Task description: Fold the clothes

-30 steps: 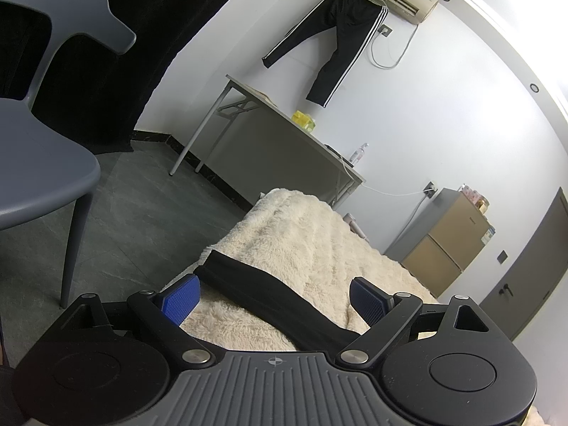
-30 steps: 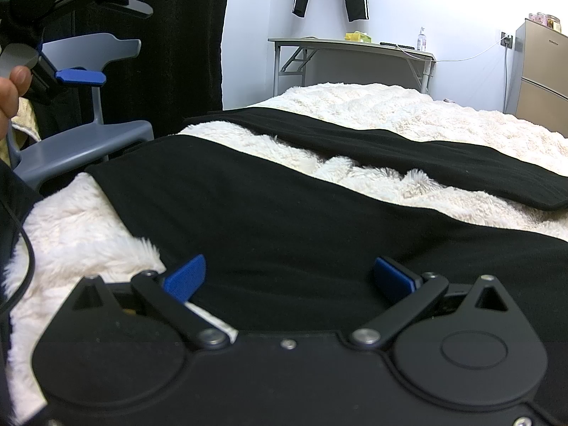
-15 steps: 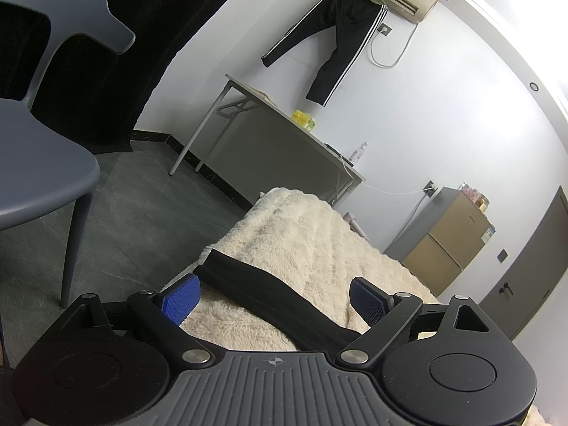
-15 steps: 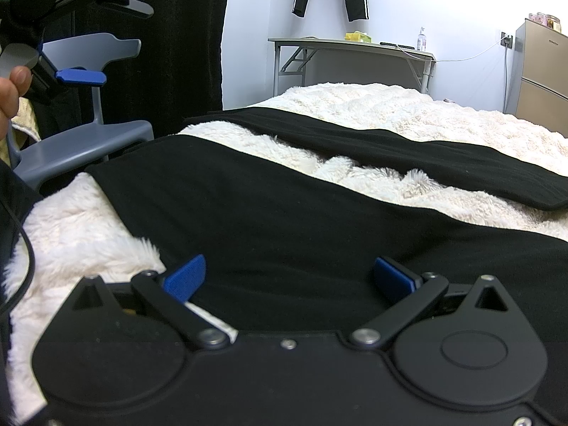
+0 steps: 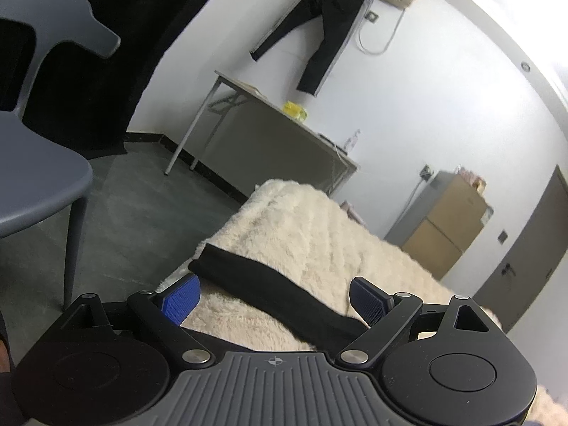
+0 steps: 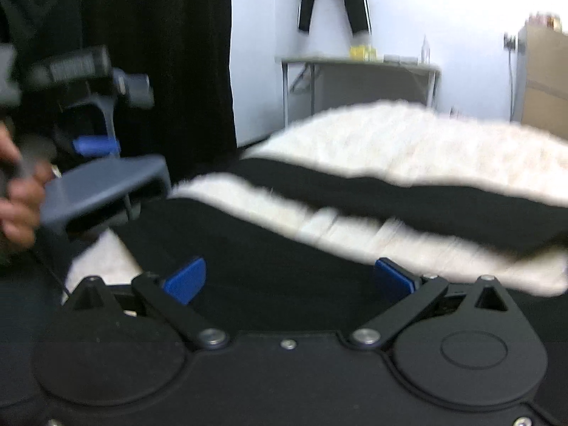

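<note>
left wrist view: left gripper (image 5: 273,296) has its jaws spread wide, ribbed blue pads (image 5: 179,298), nothing between them.
garment there: flat black cloth strip (image 5: 269,294) lying across the shaggy cream blanket (image 5: 309,230).
right wrist view: pretty blurry; right gripper (image 6: 291,278) jaws wide apart too, hovering over the smooth black garment (image 6: 269,259) spread on the fluffy blanket.
side: grey plastic chair (image 6: 103,184).

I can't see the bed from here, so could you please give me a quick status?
Left gripper open, empty. Right gripper open, empty, low over black garment. Garment spread on cream blanket, unfolded. Grey chair beside bed.
</note>
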The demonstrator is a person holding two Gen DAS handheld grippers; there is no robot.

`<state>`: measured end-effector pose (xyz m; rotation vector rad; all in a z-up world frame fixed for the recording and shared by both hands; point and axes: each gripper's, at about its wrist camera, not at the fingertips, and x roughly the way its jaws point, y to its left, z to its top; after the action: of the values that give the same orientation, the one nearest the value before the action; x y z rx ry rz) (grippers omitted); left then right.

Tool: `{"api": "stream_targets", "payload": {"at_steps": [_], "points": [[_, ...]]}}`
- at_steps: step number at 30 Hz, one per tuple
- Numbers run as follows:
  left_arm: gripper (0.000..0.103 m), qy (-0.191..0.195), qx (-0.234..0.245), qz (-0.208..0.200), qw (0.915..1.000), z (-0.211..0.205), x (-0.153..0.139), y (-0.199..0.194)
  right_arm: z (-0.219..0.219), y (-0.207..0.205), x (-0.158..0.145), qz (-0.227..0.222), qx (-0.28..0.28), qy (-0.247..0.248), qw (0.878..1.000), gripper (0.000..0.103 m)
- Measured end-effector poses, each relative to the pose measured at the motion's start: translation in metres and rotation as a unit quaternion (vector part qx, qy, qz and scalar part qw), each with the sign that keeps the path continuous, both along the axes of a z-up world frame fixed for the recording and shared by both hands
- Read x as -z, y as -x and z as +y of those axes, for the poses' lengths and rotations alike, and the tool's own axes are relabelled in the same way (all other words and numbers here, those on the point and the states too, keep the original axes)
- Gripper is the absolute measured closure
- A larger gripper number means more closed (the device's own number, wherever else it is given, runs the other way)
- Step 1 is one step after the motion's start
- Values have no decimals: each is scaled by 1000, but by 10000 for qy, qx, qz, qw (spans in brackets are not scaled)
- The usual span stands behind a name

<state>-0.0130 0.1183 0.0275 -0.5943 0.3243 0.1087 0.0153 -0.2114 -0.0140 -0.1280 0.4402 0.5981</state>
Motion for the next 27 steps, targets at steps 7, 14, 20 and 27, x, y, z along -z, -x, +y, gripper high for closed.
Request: {"api": "stream_targets", "payload": {"at_steps": [7, 14, 20, 27], "points": [[14, -371, 316, 150, 9987, -17, 0, -10, -83, 19, -39, -268, -280, 1145, 9927, 0], [15, -741, 371, -20, 9966, 18, -36, 2, -129, 58, -35, -836, -552, 2548, 9618, 0], [15, -875, -73, 321, 9956, 66, -61, 16, -84, 51, -17, -776, -735, 2050, 9729, 0], [15, -467, -437, -71, 9979, 68, -44, 51, 35, 21, -27, -742, -1541, 1164, 9784, 0]]}}
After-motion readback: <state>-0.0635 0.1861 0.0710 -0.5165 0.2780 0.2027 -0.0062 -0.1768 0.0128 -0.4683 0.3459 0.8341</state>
